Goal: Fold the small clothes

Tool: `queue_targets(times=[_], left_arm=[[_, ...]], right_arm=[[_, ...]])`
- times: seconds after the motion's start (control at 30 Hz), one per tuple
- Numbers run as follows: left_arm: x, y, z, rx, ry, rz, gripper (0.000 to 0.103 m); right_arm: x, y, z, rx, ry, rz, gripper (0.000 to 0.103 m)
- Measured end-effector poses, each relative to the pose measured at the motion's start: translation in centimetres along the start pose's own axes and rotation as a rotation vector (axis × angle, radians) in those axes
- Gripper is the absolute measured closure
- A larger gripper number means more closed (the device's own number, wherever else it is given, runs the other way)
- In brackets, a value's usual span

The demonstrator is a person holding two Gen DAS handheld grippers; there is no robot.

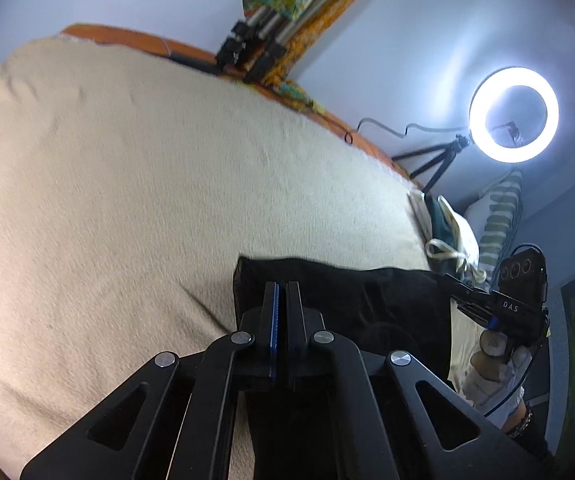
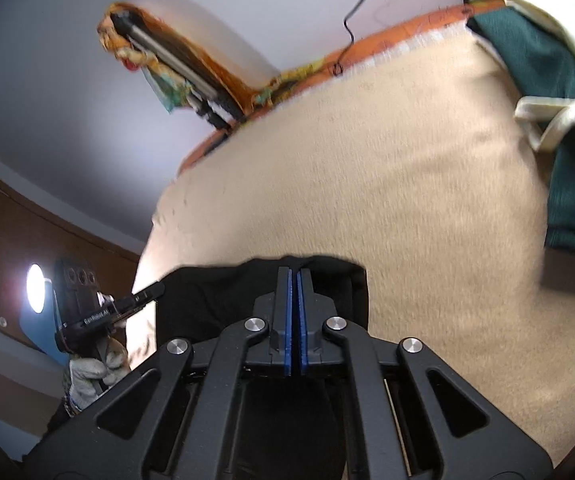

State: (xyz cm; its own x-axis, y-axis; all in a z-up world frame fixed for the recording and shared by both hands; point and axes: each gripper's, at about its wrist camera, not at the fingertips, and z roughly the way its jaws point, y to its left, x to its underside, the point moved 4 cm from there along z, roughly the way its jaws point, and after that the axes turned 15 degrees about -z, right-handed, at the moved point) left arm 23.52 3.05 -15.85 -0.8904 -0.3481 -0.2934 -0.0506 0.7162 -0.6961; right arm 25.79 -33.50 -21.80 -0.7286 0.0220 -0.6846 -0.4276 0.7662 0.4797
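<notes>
White letters "DAS" on the black body of the right gripper (image 1: 453, 280), seen from the left wrist — white lettering, seemingly "RenRobot AI", on the black left gripper (image 2: 159, 290), partly blurred

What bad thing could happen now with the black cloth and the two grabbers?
Both the left gripper and the right gripper are shut at the edge of the black cloth. The bite looks thin, so a corner could slip out. Uneven pulling could fold it crooked. It might also drag the beige blanket into wrinkles.
</notes>
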Motion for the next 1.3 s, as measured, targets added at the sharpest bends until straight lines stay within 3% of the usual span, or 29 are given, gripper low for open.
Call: queue_targets(times=[0.2,0.3,0.43,0.6,0.77,0.87,0.9,1.0,1.03,1.07,1.1,1.17,1.3], left_arm=[[-1.1,0.7,0.6,-0.016,-0.017,-0.031,0.102],[-1.3,1.9,1.5,-0.028,0.046,-0.094,0.098],[-0.8,2.3,2.2,-0.01,0.069,-0.113,0.098],[-0.3,0.4,1.8,0.008,0.025,-0.027,0.1],[-1.2,1.1,1.2,-0.049,-0.051,-0.03,0.1],[-1.2,1.5,1.0,-0.062,-0.042,-0.032,0.1],[-0.9,1.5,0.7,-0.056,-0.028,-0.032,0.1],[0.4,1.4,-0.3,-0.086,-0.009,-0.021,0.098],[0.9,1.4,-0.7,-0.084,-0.001,-0.027,0.097],[1.6,1.6,-1.2,-0.081,0.011,-0.045,0.092],[2.1,1.7,-1.6,-0.082,0.016,-0.06,0.081],[3.5,2.1,-2.6,-0.059,0.021,-0.096,0.073],[7.2,2.7,-4.0,-0.027,0.06,-0.152,0.073]], right_arm=[[-0.2,-2.2,1.8,0.021,0.02,0.022,0.1],[0.0,-2.3,2.8,0.027,0.046,0.004,0.1],[0.2,-2.6,3.6,0.041,0.065,-0.01,0.099],[0.6,-2.5,2.8,0.019,0.07,0.014,0.097],[1.7,-1.9,1.2,0.079,0.091,-0.05,0.088],[2.7,-2.0,0.8,0.068,0.114,-0.04,0.087],[2.9,-2.0,0.6,0.062,0.117,-0.04,0.083],[3.2,-1.7,0.2,0.05,0.112,-0.054,0.053],[3.2,-1.6,-0.1,0.044,0.101,-0.056,0.05],[3.2,-1.6,-0.3,0.036,0.096,-0.052,0.05],[3.3,-1.7,-0.4,0.024,0.094,-0.044,0.05],[3.1,-1.7,-0.3,0.016,0.09,-0.029,0.05],[2.9,-2.2,0.2,-0.001,0.084,0.0,0.05]])
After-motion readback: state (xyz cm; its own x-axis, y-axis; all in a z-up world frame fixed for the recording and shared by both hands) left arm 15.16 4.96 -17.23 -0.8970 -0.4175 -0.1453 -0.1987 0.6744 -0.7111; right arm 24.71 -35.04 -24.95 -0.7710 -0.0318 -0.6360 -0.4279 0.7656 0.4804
